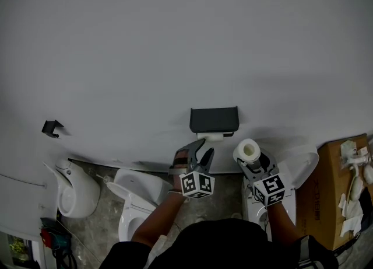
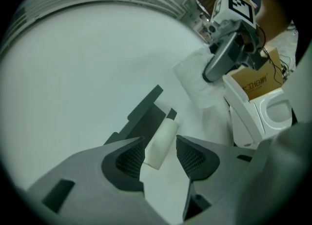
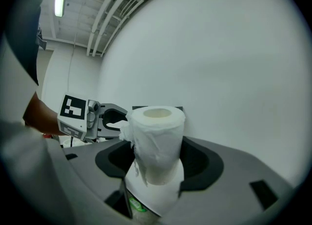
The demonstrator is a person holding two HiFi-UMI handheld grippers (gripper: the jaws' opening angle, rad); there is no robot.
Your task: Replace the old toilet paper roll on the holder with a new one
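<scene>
A dark holder [image 1: 214,119] is fixed to the white wall, and a thin white old roll [image 1: 210,136] hangs under it. My left gripper [image 1: 205,147] is just below it, jaws open. In the left gripper view the old roll [image 2: 163,133] lies between the open pads [image 2: 129,160] without either pressing on it, in front of the holder [image 2: 141,116]. To the right, my right gripper [image 1: 256,166] is shut on a full new toilet paper roll [image 1: 247,150]. It stands upright between the jaws of the right gripper [image 3: 156,158], and its paper [image 3: 157,136] has a loose torn edge.
Below the wall stand a urinal [image 1: 76,189], a toilet [image 1: 137,201] and another toilet [image 1: 297,166] on the right. A cardboard box [image 1: 332,186] with white fittings is at the far right. A small black hook [image 1: 51,127] is on the wall at the left.
</scene>
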